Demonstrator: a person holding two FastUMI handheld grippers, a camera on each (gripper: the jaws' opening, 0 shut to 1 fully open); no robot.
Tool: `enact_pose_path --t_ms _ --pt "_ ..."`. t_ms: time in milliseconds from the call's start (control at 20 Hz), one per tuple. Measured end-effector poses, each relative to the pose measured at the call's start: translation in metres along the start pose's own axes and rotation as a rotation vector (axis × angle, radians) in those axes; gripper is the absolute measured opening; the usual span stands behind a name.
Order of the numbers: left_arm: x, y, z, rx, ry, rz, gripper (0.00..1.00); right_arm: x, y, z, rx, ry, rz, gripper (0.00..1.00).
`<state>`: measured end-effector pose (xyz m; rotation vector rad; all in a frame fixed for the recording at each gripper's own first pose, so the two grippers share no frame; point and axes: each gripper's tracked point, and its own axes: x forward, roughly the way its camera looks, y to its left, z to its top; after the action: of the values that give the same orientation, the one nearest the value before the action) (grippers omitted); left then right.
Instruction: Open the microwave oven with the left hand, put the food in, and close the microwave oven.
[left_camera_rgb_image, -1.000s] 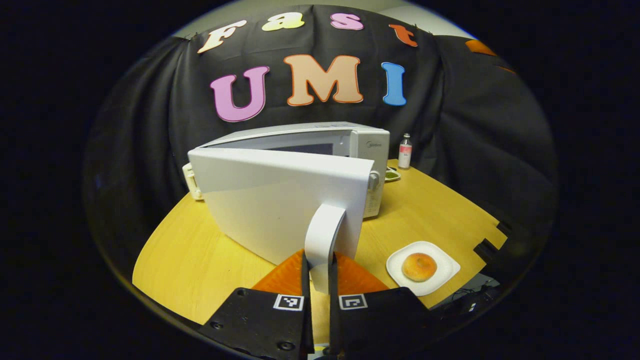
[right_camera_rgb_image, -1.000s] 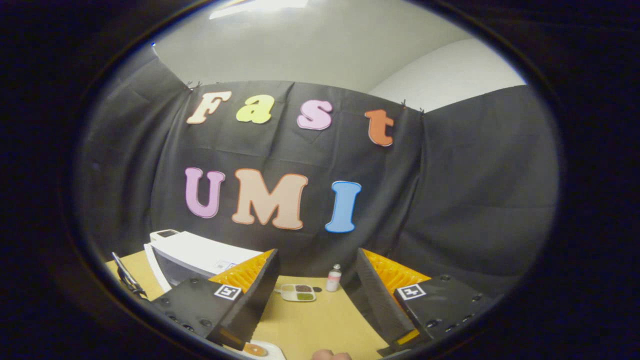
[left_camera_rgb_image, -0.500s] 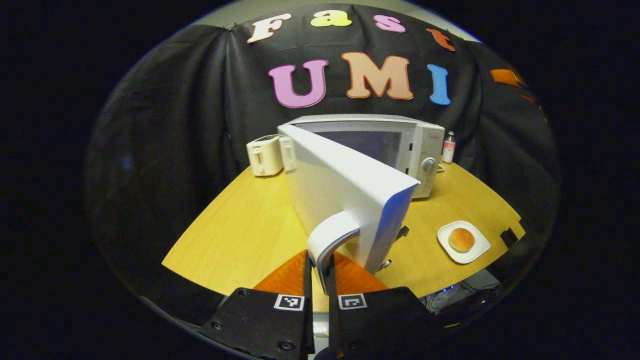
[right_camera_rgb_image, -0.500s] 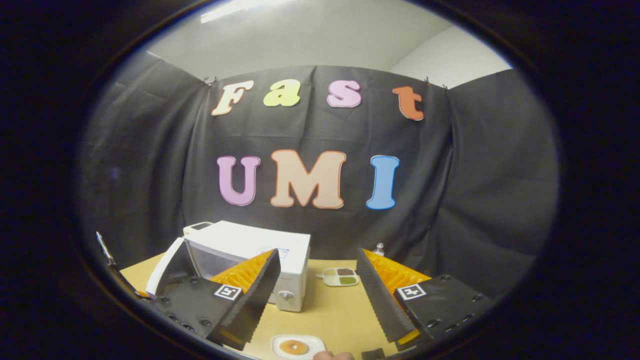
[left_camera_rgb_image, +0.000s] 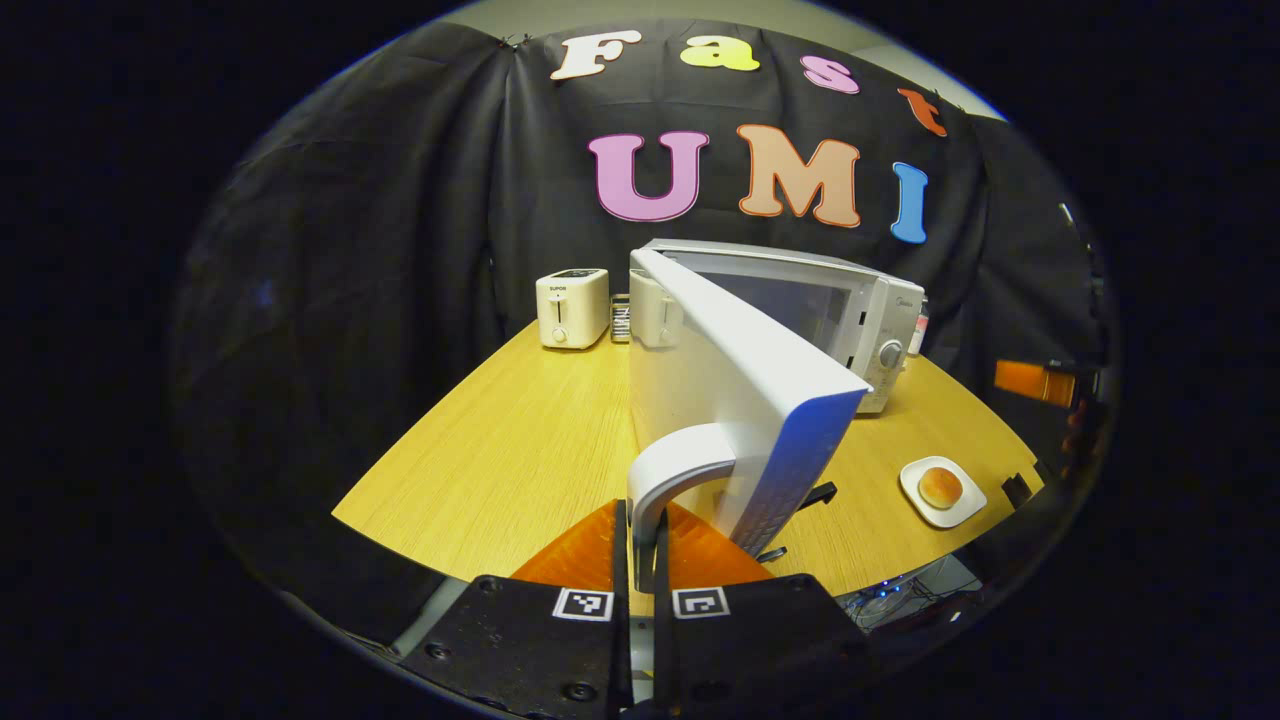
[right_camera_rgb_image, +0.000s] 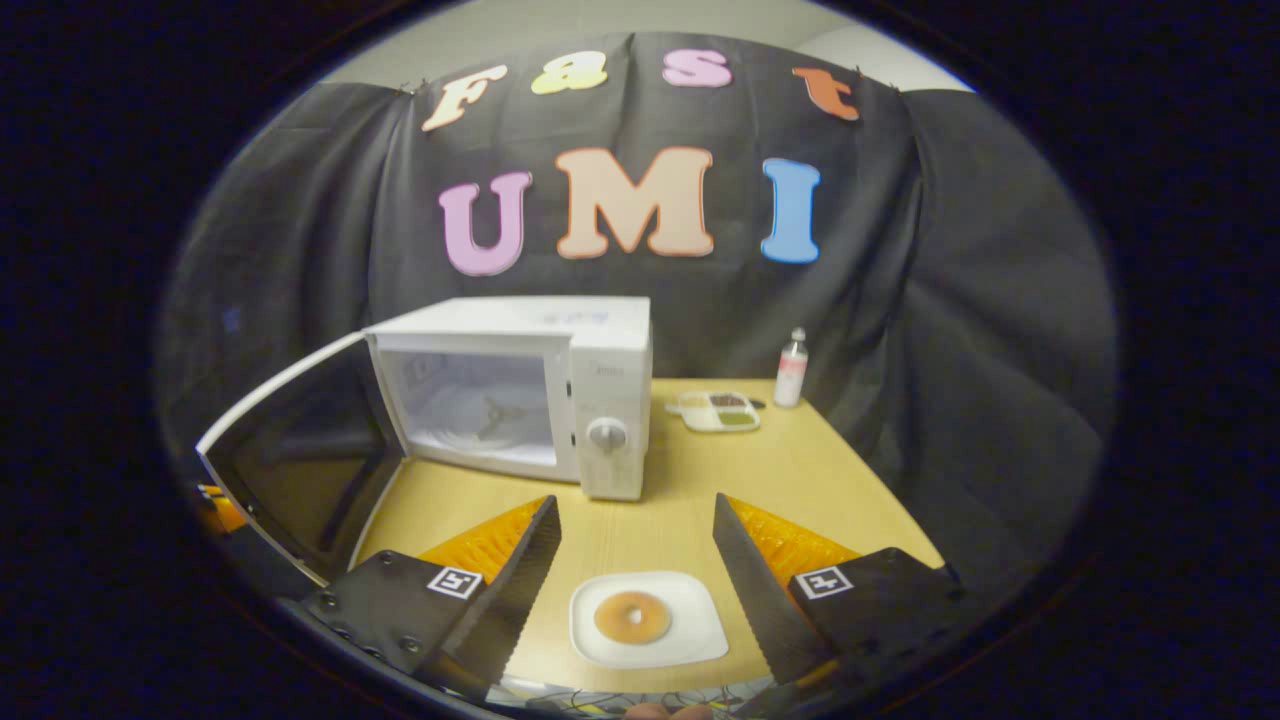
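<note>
The left gripper is clamped narrow on the handle of the microwave's door, both fingers pressing on the white curved bar. The door stands swung wide open, its edge just ahead of the gripper; the microwave sits beyond it and to the right on the worktop. Farther ahead and left of the door stands a toaster. To the gripper's right, near the worktop's edge, a bun lies on a white plate.

The right gripper is spread wide and holds nothing. The plate with the bun lies right between its fingers, below them. Ahead and slightly left is the microwave, its cavity open, the door swung out to the left. Ahead to the right stand a small tray and a bottle.
</note>
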<state>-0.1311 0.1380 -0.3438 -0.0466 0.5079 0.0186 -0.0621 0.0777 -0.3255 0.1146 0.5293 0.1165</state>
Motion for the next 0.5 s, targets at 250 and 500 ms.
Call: enact_pose_path --t_ms 250,500 --pt "0.001 0.001 -0.002 -0.01 -0.006 0.007 0.07 0.023 0.002 -0.081 0.0 0.174 -0.006 0.98" --pt "0.0 0.0 -0.003 -0.011 -0.007 0.012 0.07 0.042 -0.005 -0.116 -0.023 0.267 -0.022 0.98"
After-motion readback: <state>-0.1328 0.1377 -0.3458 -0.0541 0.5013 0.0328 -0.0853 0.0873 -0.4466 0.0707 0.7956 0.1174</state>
